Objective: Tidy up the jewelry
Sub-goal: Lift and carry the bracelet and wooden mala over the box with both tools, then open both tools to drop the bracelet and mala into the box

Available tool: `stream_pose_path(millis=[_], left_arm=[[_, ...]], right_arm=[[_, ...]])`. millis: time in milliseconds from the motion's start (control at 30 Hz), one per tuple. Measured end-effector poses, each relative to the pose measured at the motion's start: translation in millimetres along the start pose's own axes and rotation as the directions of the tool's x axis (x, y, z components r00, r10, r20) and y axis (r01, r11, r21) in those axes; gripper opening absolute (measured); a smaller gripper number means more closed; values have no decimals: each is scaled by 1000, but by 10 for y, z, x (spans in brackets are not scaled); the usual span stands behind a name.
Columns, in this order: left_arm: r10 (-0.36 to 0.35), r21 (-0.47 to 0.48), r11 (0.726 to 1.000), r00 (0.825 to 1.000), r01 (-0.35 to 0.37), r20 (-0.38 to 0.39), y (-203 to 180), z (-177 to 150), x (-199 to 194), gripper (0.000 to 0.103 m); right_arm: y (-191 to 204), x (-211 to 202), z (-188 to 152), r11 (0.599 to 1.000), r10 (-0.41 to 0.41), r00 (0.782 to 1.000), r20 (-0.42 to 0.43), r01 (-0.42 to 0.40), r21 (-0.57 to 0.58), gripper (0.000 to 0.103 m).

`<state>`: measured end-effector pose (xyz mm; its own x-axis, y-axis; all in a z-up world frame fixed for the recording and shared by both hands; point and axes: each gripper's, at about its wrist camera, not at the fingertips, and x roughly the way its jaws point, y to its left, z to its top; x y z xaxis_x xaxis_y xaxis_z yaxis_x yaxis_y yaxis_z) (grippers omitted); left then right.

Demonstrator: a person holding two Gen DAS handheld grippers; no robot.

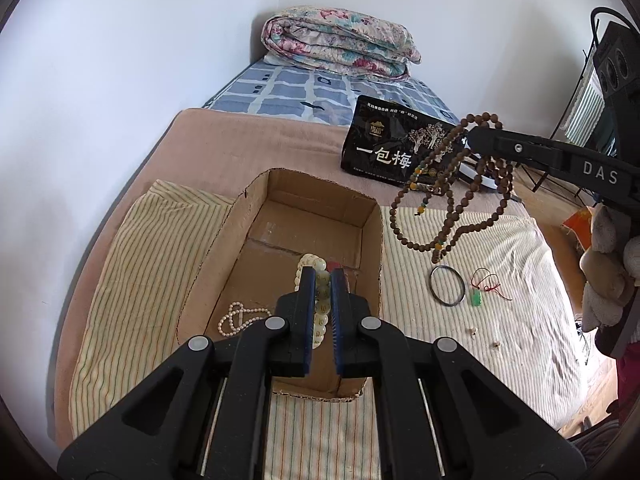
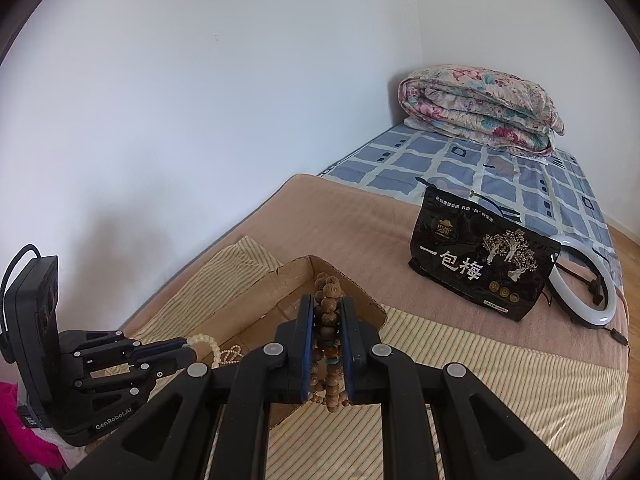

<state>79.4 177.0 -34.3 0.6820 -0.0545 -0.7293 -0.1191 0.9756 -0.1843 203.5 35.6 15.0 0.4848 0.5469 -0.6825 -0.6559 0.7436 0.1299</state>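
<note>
A home bedroom is indicated: a bed (image 2: 520,184) is seen, a folded floral quilt (image 2: 480,108) laid at its head.

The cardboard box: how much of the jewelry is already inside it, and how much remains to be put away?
Done: a pearl necklace lies in the cardboard box. In hand: the left gripper holds a cream bead bracelet over the box; the right gripper holds a brown bead necklace in the air. Left: a dark bangle and a green pendant on the striped cloth.
</note>
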Motion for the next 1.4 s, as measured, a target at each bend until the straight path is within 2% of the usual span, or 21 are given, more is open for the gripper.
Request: stream_pose_path(millis=[333, 667, 1033, 1067, 1133, 1200, 1233, 1267, 1300, 1400], left_arm=[[1, 24, 1000, 999, 0, -43, -29, -51, 133, 5], [16, 50, 999, 997, -12, -79, -73, -104, 232, 5], [31, 41, 999, 995, -27, -90, -44, -100, 267, 5], [32, 38, 999, 996, -28, -89, -37, -99, 266, 5], [35, 33, 999, 996, -32, -84, -28, -92, 261, 5], [41, 31, 999, 996, -39, -84, -20, -92, 257, 7], [40, 28, 999, 995, -38, -88, -16, -92, 260, 19], [37, 26, 999, 995, -35, -88, -9, -95, 259, 36], [38, 24, 999, 996, -36, -83, -10, -94, 251, 41], [49, 34, 998, 996, -47, -69, -26, -93, 228, 43]], right_arm=[[77, 421, 100, 1000, 8, 999, -45, -8, -12, 10], [15, 849, 40, 1000, 18, 995, -95, -16, 22, 10], [-9, 1053, -9, 1000, 13, 991, -130, -11, 14, 11], [-7, 1053, -13, 1000, 14, 991, -131, -12, 17, 14], [-9, 1046, -11, 1000, 9, 991, -131, -6, 23, 25], [-9, 1021, -14, 1000, -4, 992, -122, 7, 29, 42], [-12, 1009, -14, 999, -4, 993, -120, 8, 31, 45], [-14, 997, -15, 999, -6, 993, -118, 10, 34, 55], [-15, 983, -16, 999, -11, 993, -114, 15, 36, 64], [-19, 935, -17, 999, -20, 995, -99, 24, 39, 75]])
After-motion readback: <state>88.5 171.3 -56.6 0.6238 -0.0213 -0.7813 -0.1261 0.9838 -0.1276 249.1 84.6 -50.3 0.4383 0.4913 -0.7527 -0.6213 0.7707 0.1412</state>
